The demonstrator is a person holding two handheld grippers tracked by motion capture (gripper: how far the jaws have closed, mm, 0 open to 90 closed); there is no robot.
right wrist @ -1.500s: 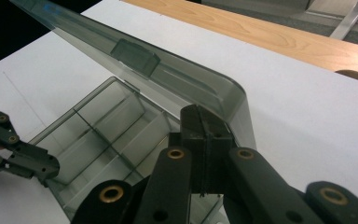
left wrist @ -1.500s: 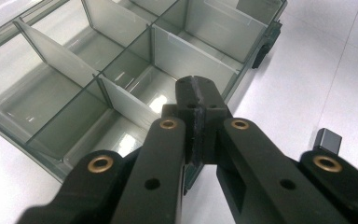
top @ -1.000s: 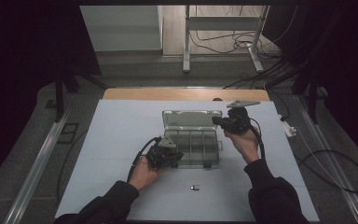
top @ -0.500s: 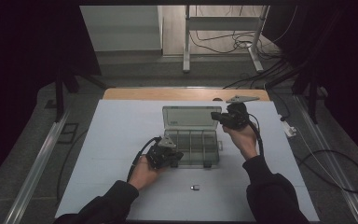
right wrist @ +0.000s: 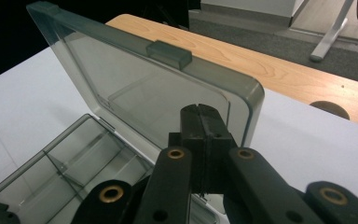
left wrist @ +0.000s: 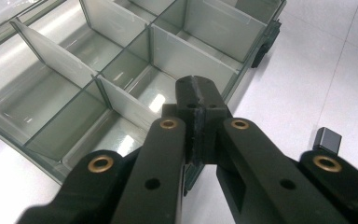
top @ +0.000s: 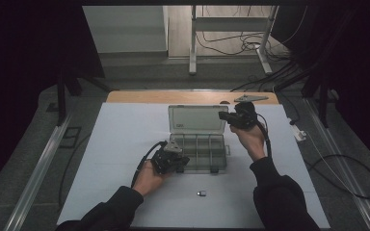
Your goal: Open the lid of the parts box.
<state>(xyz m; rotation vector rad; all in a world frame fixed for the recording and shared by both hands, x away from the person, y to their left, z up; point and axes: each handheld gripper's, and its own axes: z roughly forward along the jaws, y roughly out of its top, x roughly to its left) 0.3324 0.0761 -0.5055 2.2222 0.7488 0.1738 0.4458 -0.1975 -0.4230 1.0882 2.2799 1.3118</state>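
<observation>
Clear plastic box (top: 198,144) sits mid-table on the white sheet (top: 120,144), lid (top: 196,120) raised and tilted back, compartments showing nothing inside. Left gripper (top: 172,160) — jaws pressed together, nothing between them — rests at the box's near left corner. Right gripper (top: 235,117) — jaws likewise closed and empty — is against the lid's right edge; a small dark part (top: 201,193) lies on the sheet near the box.

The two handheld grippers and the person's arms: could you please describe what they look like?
Both the left gripper and the right gripper are matte black, each with two flat link arms joined by brass-coloured rivets and ending in blocky black jaw tips. In the high view, a black cable trails from the left one, which carries a grey three-cornered plate. The person wears dark long sleeves.
</observation>
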